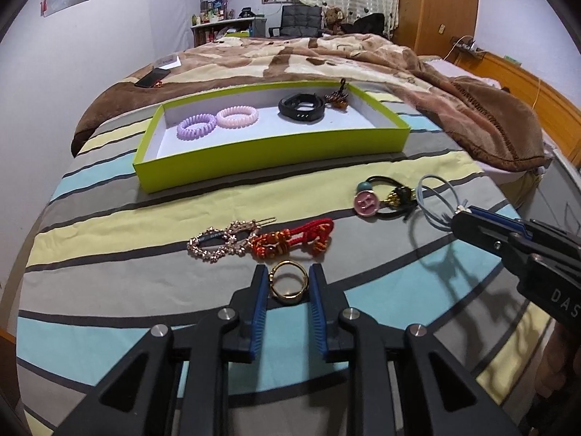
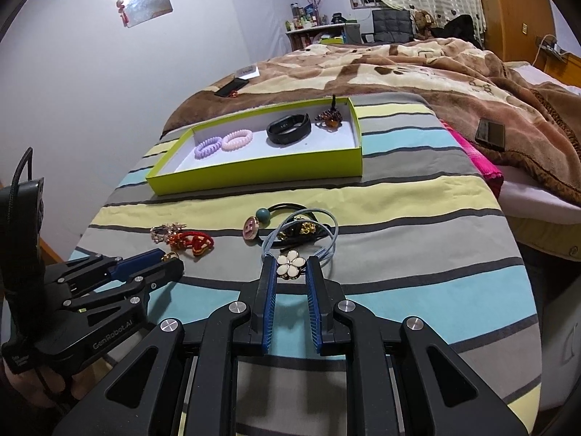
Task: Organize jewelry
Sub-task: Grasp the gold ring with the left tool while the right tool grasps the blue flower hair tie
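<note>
Both black tools (image 1: 288,283) (image 2: 289,272) carry ribbed blue pads, silver screws, white lettering.

On the side of the left gripper (image 2: 170,265), as the right wrist camera saw it, white lettering read "GenRobot.AI", and a smaller white label lower on the handle was too blurred to make out. On the right gripper (image 1: 458,222), in the left wrist view, the white letters "DAS" showed before the edge of the picture cut them off. The pink round charm (image 1: 366,201) of a hair tie carried a white letter "H". Nothing else could be read.
</note>
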Action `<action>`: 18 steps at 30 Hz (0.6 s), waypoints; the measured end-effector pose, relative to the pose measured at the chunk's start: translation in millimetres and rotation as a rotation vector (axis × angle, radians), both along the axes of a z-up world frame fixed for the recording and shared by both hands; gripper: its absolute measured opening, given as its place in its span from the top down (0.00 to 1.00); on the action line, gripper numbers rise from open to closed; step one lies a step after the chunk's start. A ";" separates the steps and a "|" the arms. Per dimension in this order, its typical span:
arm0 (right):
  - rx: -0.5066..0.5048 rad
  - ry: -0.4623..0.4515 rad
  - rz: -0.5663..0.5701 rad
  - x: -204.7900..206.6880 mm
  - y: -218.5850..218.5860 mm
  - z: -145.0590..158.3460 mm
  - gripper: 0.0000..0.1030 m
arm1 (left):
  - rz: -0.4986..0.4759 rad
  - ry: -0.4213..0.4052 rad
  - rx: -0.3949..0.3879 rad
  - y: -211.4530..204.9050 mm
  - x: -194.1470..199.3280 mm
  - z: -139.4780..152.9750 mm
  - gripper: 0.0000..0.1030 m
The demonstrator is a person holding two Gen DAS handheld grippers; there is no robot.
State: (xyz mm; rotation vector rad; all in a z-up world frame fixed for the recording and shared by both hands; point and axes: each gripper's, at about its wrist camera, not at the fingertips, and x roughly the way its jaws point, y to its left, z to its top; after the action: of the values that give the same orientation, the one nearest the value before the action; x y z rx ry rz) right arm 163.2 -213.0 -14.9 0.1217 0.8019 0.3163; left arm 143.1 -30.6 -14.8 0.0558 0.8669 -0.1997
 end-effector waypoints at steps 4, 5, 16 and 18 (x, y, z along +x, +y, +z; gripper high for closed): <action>0.011 -0.022 0.009 -5.9 -0.8 6.1 0.84 | -0.015 -0.027 -0.023 1.0 -9.4 6.6 0.77; 0.012 -0.027 0.010 -7.2 -0.1 7.6 0.84 | -0.017 -0.036 -0.031 2.0 -11.8 8.6 0.77; 0.025 -0.069 0.028 -16.3 3.8 24.3 0.84 | -0.011 -0.122 -0.111 19.6 -25.0 36.5 0.77; 0.024 -0.078 0.032 -16.6 4.2 27.9 0.84 | -0.008 -0.129 -0.122 23.0 -24.1 39.7 0.77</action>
State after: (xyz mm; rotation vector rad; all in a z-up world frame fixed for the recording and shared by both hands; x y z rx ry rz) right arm 146.5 -208.8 12.9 0.1185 0.7234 0.3585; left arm 118.9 -7.6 24.9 -0.0416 0.7243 -0.2535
